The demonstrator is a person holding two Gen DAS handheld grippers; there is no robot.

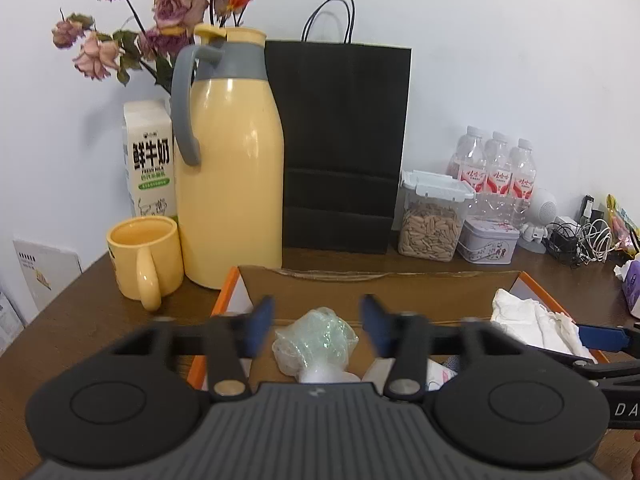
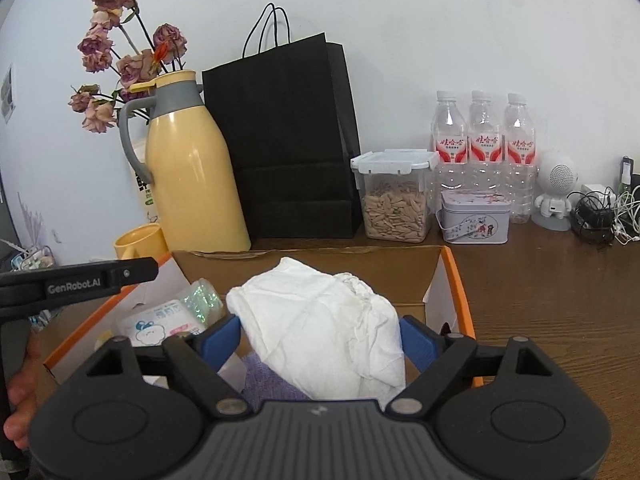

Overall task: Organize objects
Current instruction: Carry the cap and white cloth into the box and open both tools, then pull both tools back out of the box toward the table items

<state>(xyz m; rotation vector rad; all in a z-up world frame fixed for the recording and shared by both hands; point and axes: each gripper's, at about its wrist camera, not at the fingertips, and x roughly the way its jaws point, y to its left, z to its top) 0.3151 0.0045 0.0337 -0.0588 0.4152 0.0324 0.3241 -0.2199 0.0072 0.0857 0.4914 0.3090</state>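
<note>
Holding: right gripper [image 2: 320, 334] is clamped on the white cloth [image 2: 320, 320], soft and crumpled, over the cardboard box [image 2: 456, 280].
Box contents: crinkled clear wrap [image 1: 314, 336], tissue packet [image 2: 158, 322], purple fabric [image 2: 266, 380].
Left gripper [image 1: 318, 322]: fingers apart above the wrap.
Behind: glossy yellow jug [image 1: 230, 176], clear seed container [image 2: 394, 196].

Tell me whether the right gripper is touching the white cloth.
Touching. The right wrist view shows the right gripper with both blue fingers pressed against the white cloth.
</note>
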